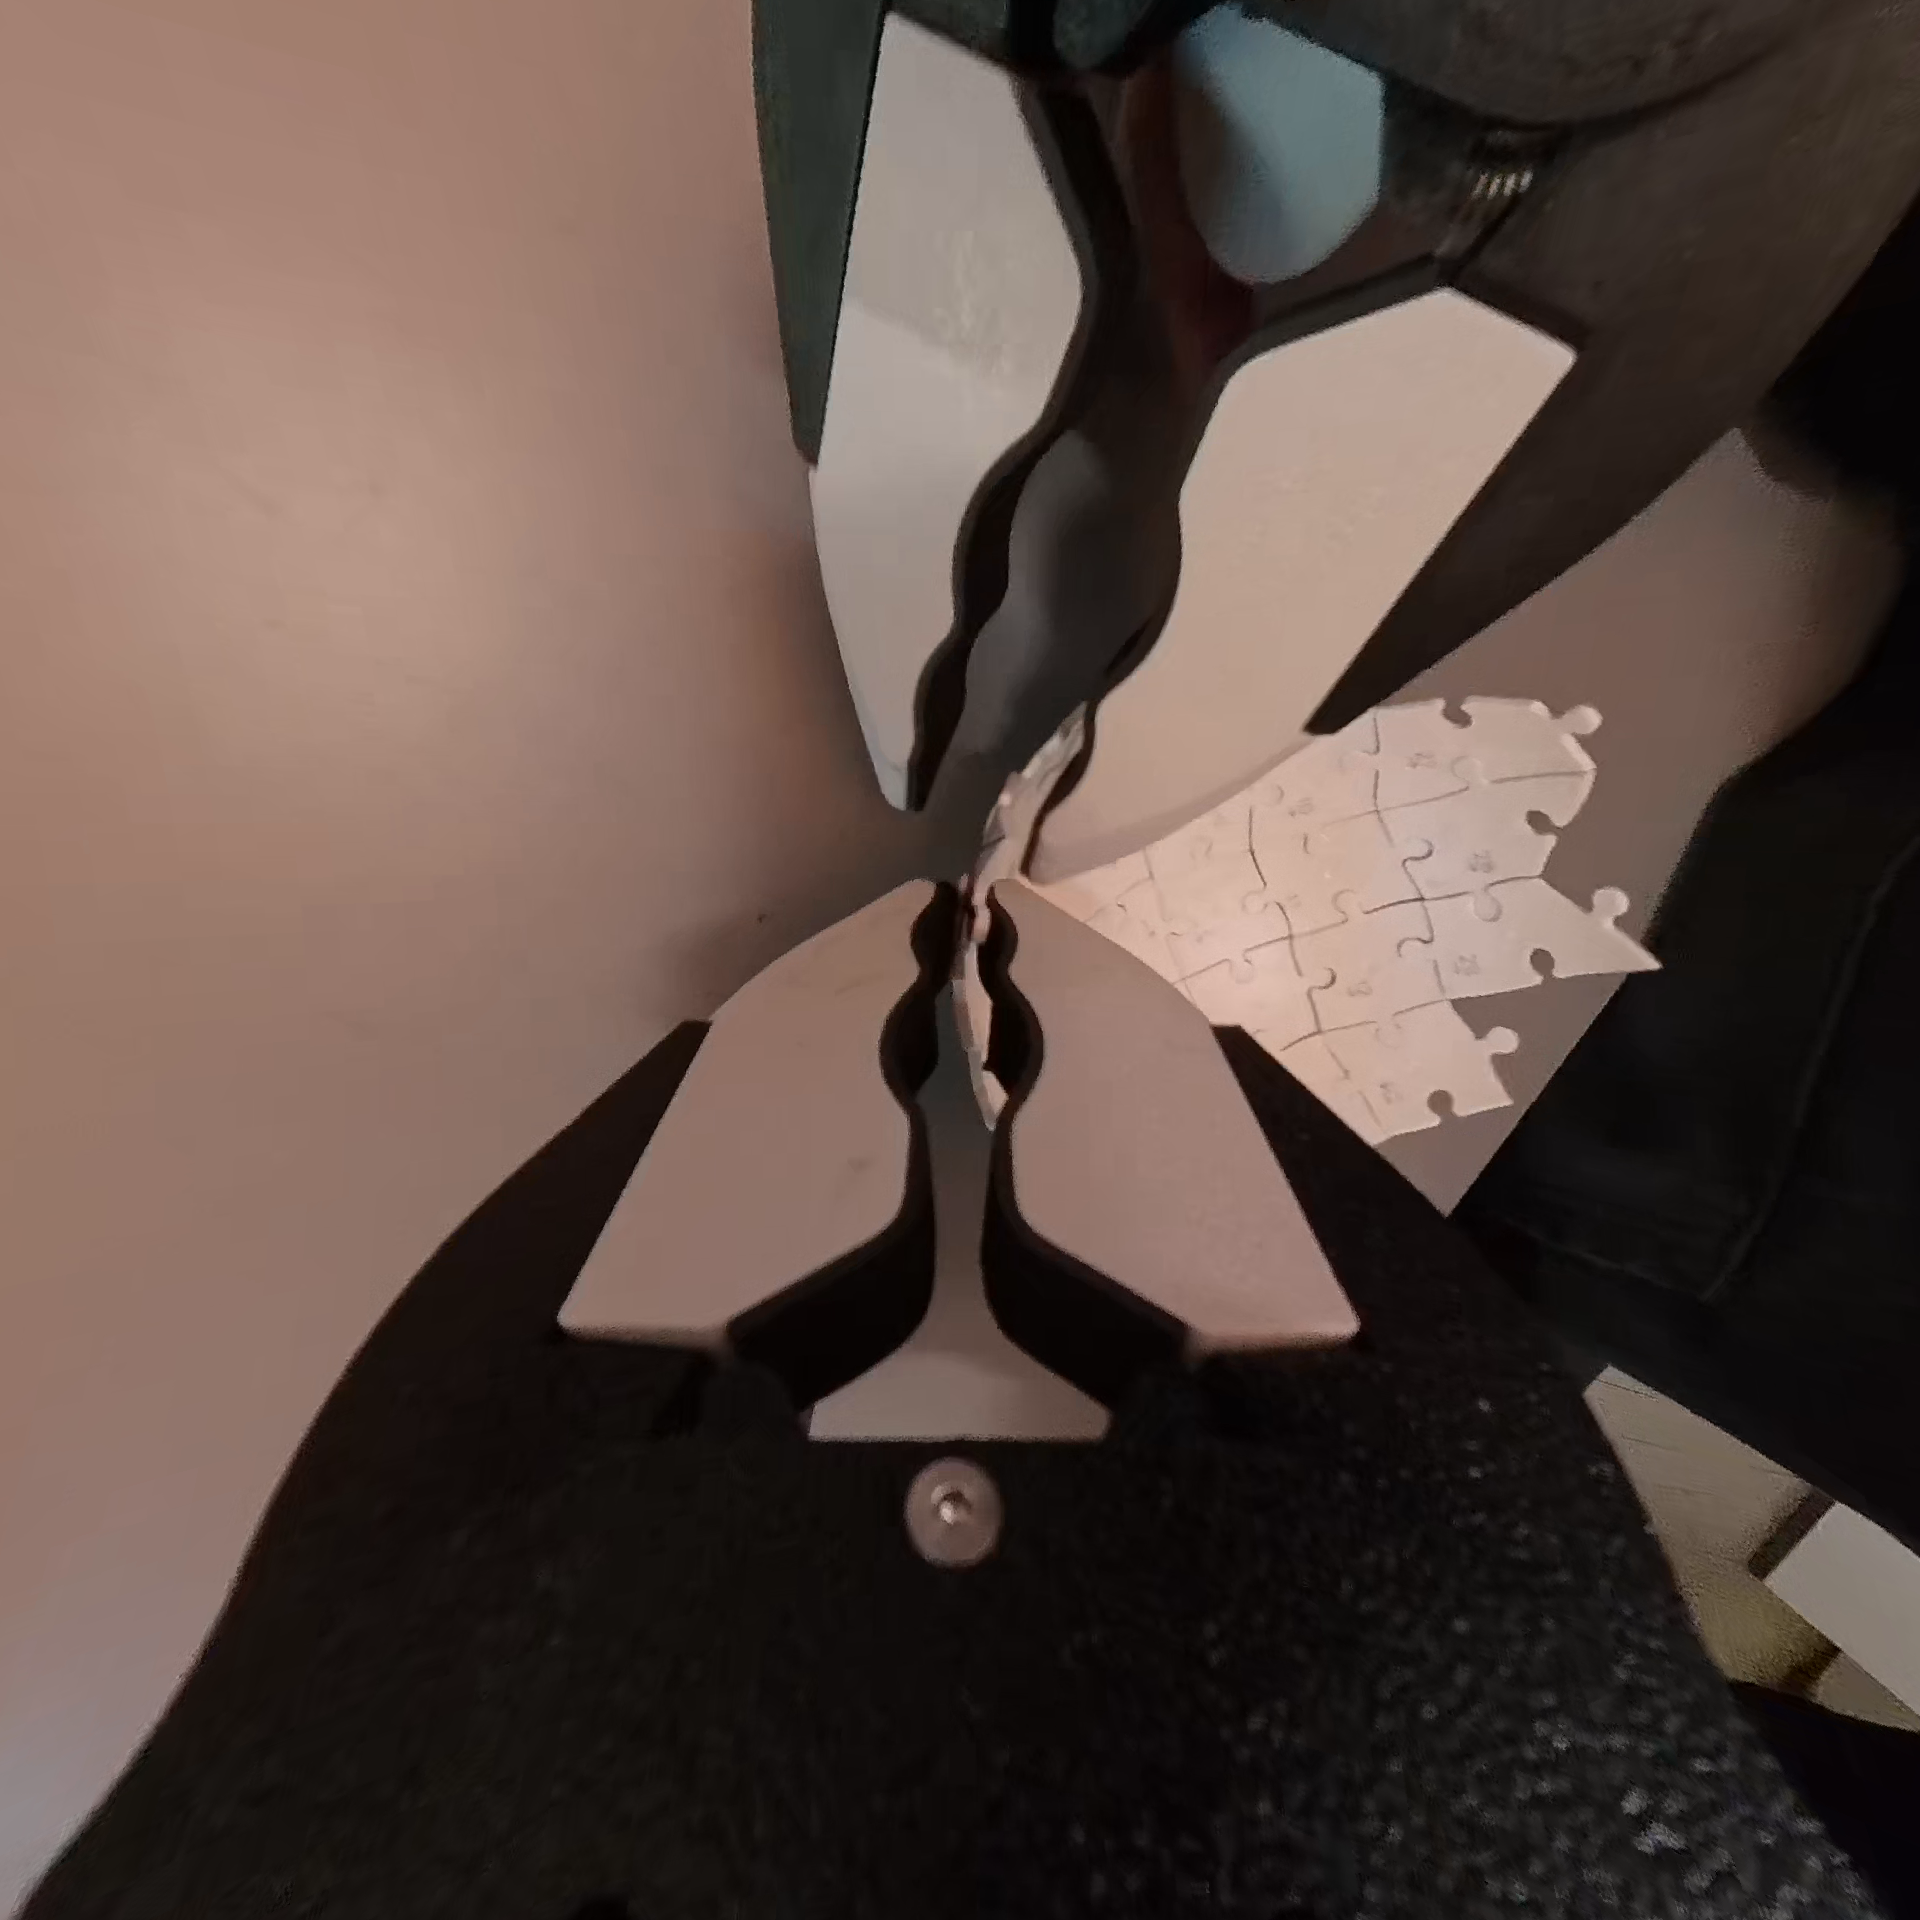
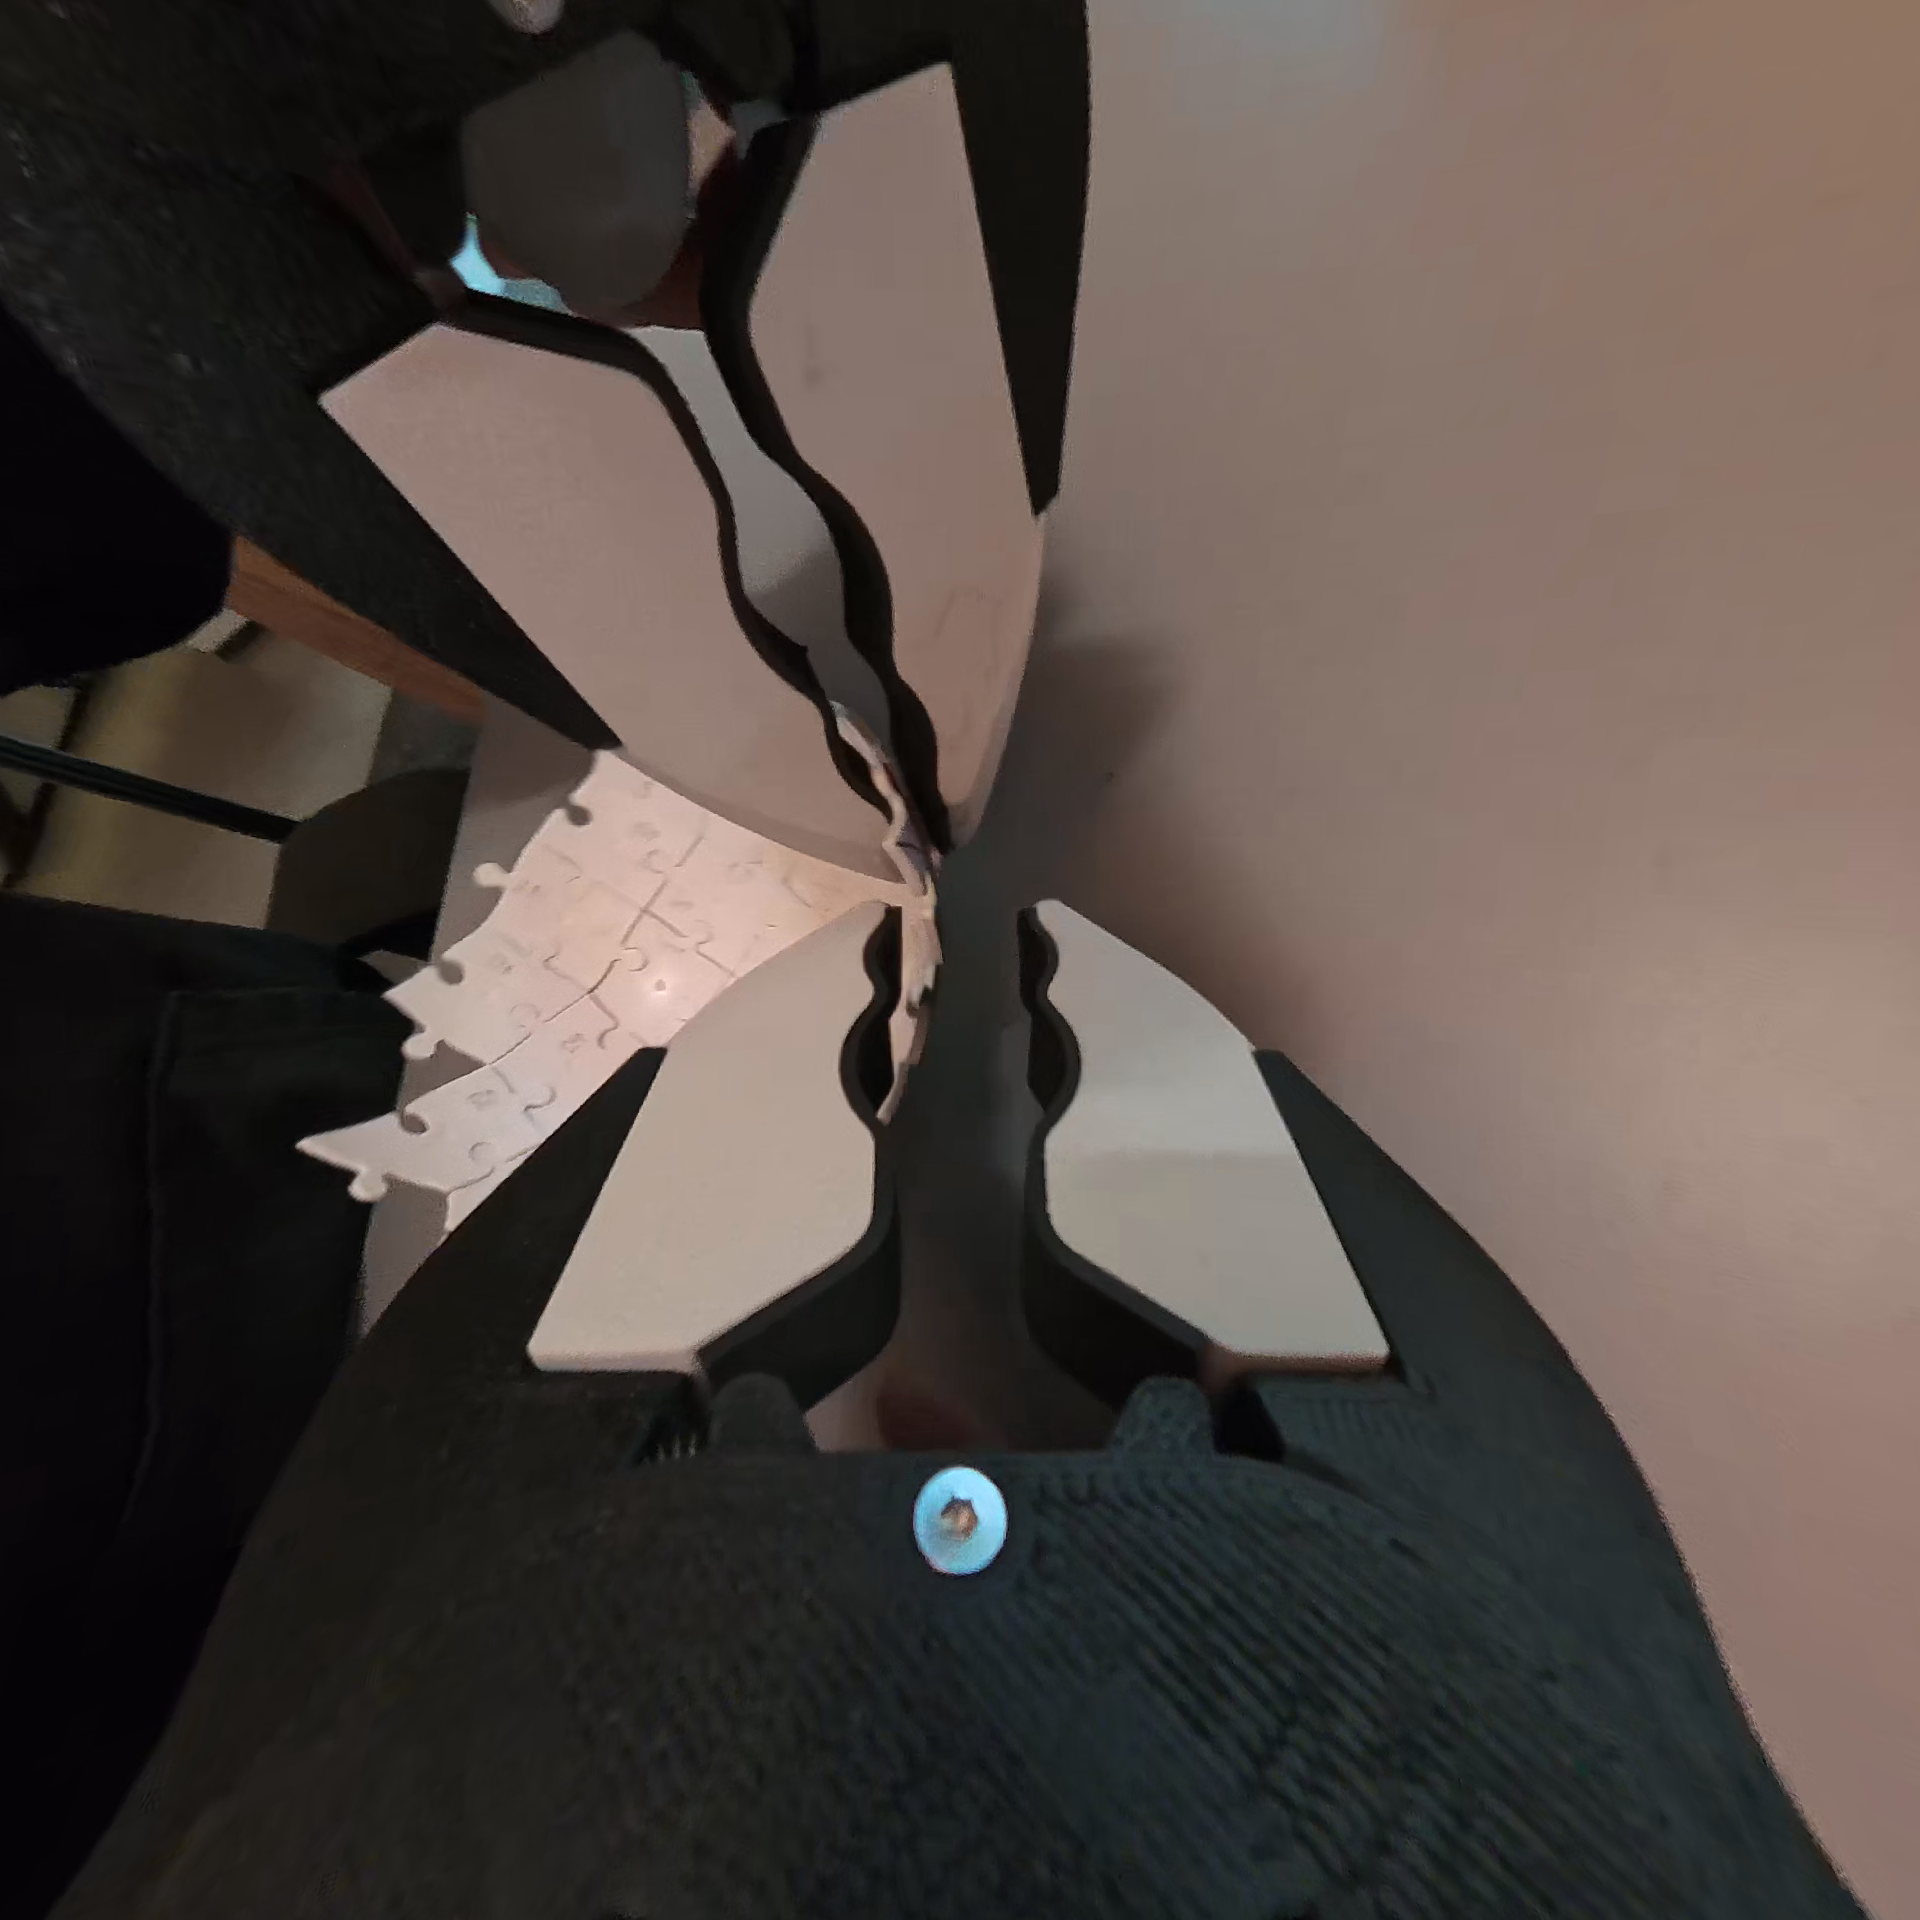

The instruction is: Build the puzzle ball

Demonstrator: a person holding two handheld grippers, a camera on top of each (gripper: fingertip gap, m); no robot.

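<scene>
A white curved section of the puzzle ball [image 1: 1403, 914], made of several joined pieces, is held edge-on between the two grippers. My left gripper [image 1: 968, 899] is shut on its near edge. My right gripper [image 1: 971, 816] comes in from the top of the left wrist view and meets it tip to tip. In the right wrist view my right gripper [image 2: 956, 920] is open, with a clear gap between its fingers, and the puzzle section [image 2: 592, 935] lies against its left finger. The left gripper [image 2: 920, 831] pinches the section's edge from above.
A plain pinkish-beige surface [image 1: 364, 623] fills the background behind the grippers. A person's dark clothing [image 1: 1714, 1039] is close beside the puzzle section and also shows in the right wrist view [image 2: 156, 1247]. A wooden edge [image 2: 332, 623] and pale floor lie beyond. Both grippers' tips are close together, under 4 cm apart.
</scene>
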